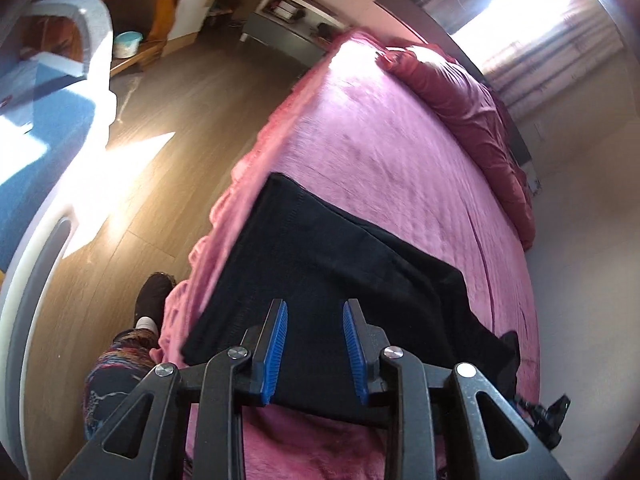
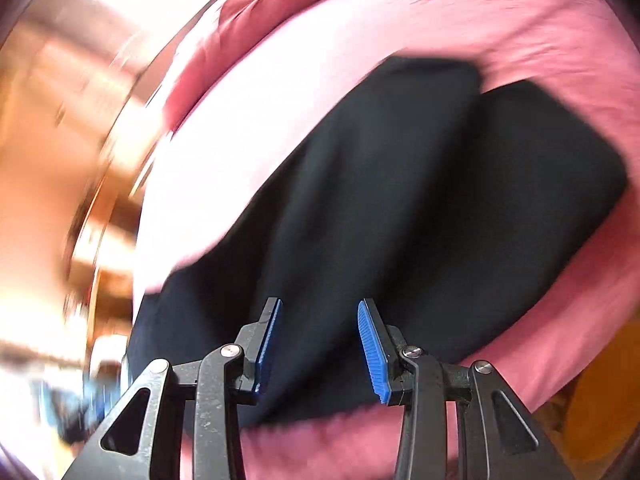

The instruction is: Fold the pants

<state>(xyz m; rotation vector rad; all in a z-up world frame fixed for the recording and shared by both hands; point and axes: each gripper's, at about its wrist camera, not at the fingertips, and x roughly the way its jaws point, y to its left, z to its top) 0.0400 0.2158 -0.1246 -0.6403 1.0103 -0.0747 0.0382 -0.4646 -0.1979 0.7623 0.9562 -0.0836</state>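
Black pants (image 1: 320, 264) lie on a pink bedspread (image 1: 400, 128), near the bed's near corner. My left gripper (image 1: 315, 308) is open, its blue pads (image 1: 276, 344) hovering just over the near edge of the pants, holding nothing. In the right wrist view the pants (image 2: 400, 208) lie spread with a lengthwise fold, blurred by motion. My right gripper (image 2: 320, 308) is open above the pants' near end, empty. A bit of the other gripper (image 1: 548, 416) shows at the bed's right edge in the left wrist view.
A dark red pillow (image 1: 472, 96) lies at the head of the bed. Wooden floor (image 1: 160, 152) lies left of the bed, with the person's leg and slipper (image 1: 148, 300) beside it. A blue and white chair (image 1: 60, 92) and wooden shelving (image 1: 152, 8) stand further left.
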